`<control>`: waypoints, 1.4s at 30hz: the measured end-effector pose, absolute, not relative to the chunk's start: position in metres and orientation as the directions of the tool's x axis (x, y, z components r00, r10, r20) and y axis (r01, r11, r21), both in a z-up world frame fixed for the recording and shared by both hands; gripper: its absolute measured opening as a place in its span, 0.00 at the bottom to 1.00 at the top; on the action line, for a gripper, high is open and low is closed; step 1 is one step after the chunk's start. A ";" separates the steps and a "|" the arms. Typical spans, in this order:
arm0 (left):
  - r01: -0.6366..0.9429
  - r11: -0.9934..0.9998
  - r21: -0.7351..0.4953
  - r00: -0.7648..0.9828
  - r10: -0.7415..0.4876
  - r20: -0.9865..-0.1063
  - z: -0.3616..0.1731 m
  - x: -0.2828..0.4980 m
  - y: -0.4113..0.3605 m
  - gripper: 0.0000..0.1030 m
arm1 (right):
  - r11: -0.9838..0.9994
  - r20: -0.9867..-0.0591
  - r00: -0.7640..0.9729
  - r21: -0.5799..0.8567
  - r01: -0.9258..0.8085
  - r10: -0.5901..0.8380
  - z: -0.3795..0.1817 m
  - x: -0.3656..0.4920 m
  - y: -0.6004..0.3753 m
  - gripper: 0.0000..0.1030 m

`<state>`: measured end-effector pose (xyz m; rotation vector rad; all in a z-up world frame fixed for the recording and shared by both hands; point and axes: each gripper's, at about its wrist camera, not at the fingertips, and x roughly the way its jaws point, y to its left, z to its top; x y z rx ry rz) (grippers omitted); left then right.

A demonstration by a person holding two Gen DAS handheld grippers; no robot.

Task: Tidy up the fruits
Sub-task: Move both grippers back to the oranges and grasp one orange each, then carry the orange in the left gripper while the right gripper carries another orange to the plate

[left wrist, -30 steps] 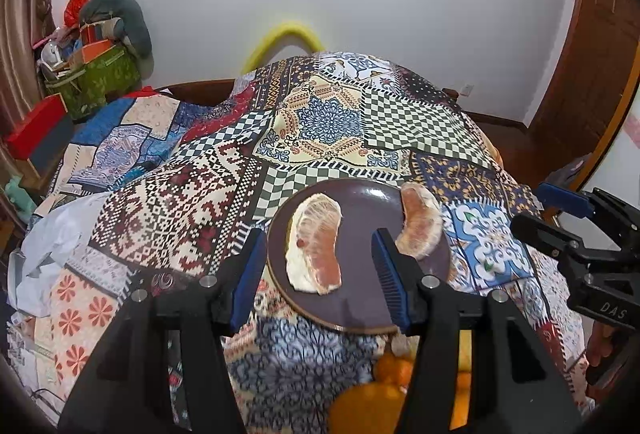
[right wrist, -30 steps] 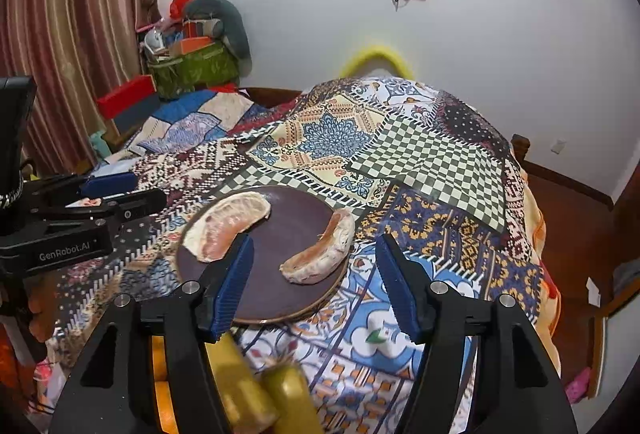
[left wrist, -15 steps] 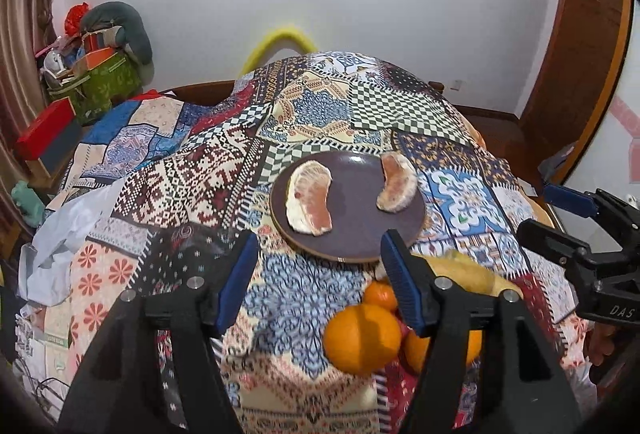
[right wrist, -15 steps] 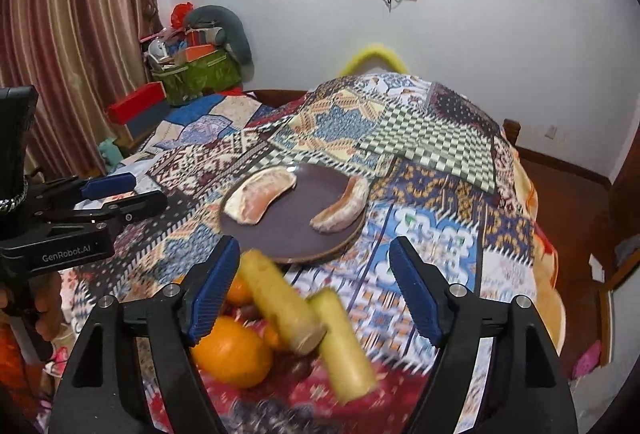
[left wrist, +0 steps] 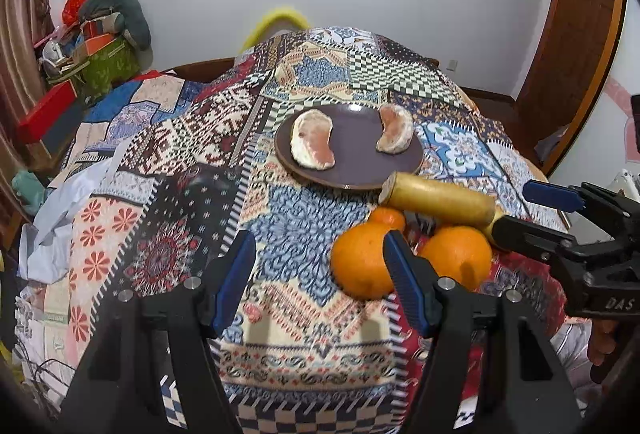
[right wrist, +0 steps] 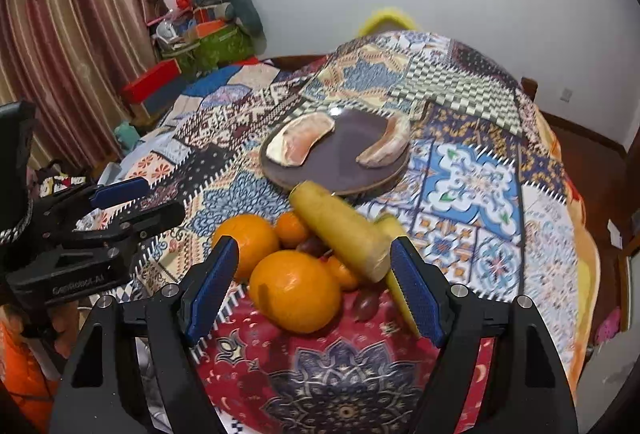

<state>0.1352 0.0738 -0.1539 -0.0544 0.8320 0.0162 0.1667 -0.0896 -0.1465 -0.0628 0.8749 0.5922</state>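
**Both grippers over fruit pile, nothing held**

Left gripper [left wrist: 320, 274]: blue-padded fingers spread wide, empty, hanging above the multicoloured patchwork tablecloth [left wrist: 168, 169]. To its left, bare cloth runs to the table edge, where crumpled white paper [left wrist: 60, 218] lies.

Centre: round dark brown plate [left wrist: 352, 149] carrying two peeled pomelo segments, one at its left side [left wrist: 312, 145], one at its right [left wrist: 396, 133], apart from each other.

Near side of plate: yellow banana pieces [right wrist: 344, 234] lying over large round oranges [right wrist: 296, 290], small tangerines and dark grapes [right wrist: 366, 304], all piled touching.

Right gripper [right wrist: 314, 290]: fingers wide apart, empty, straddling the pile; banana end just beside its right pad. Open cloth extends right to the table edge.
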 end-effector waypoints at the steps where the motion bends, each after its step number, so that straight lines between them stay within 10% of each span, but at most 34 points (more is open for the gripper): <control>1: -0.036 0.999 -0.038 0.670 -0.004 -0.742 -0.157 0.132 0.076 0.64 | 0.839 -0.744 0.485 0.185 -0.511 0.459 -0.150 0.167 -0.087 0.73; 18: -0.059 0.995 -0.080 0.627 -0.025 -0.779 -0.184 0.127 0.093 0.64 | 0.845 -0.829 0.384 0.181 -0.503 0.406 -0.194 0.171 -0.063 0.67; 42: 0.013 0.994 -0.106 0.568 -0.094 -0.818 -0.194 0.161 0.055 0.72 | 0.849 -0.711 0.522 0.204 -0.488 0.471 -0.136 0.175 -0.105 0.63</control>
